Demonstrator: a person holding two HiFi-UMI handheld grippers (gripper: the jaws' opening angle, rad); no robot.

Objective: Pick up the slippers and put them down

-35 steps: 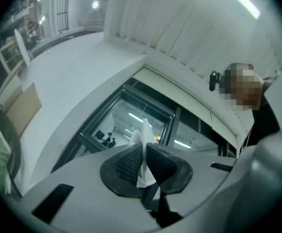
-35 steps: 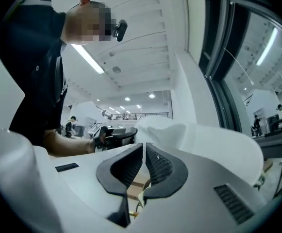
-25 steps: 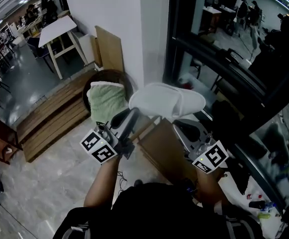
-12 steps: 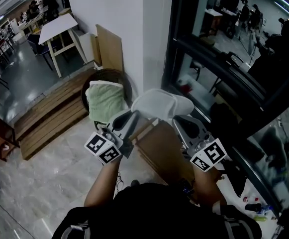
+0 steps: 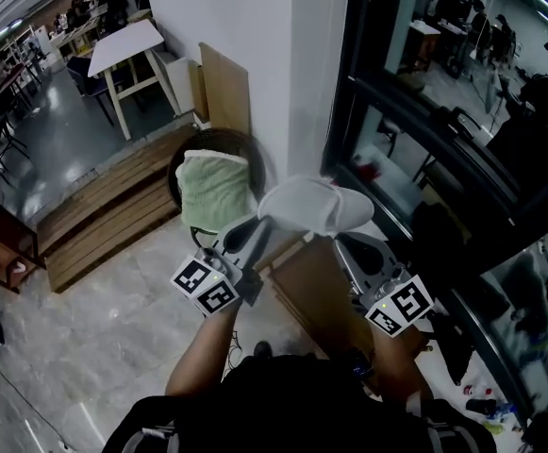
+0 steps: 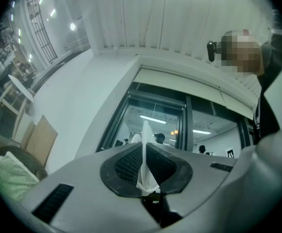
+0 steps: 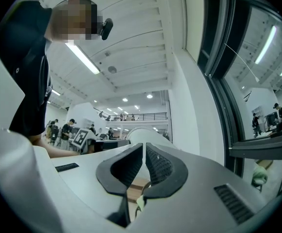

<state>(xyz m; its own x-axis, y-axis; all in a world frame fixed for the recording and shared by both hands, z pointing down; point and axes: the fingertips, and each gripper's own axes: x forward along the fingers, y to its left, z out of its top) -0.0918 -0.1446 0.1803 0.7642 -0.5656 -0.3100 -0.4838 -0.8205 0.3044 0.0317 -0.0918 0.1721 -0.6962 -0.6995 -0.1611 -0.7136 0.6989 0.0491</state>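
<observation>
Slipper [image 5: 313,206], white, hangs in mid-air above the floor [image 5: 113,328], its edge pinched in the left tool [image 5: 257,226]; the right tool [image 5: 342,245] is pressed together, empty. Pickup looks done; setting it down remains.

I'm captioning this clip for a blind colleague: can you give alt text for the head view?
The left hand-held gripper pinches the edge of a white fabric slipper in mid-air beside a white wall corner. The right hand-held gripper points at it from close by; a pale green cushion lies in a round dark basket.
</observation>
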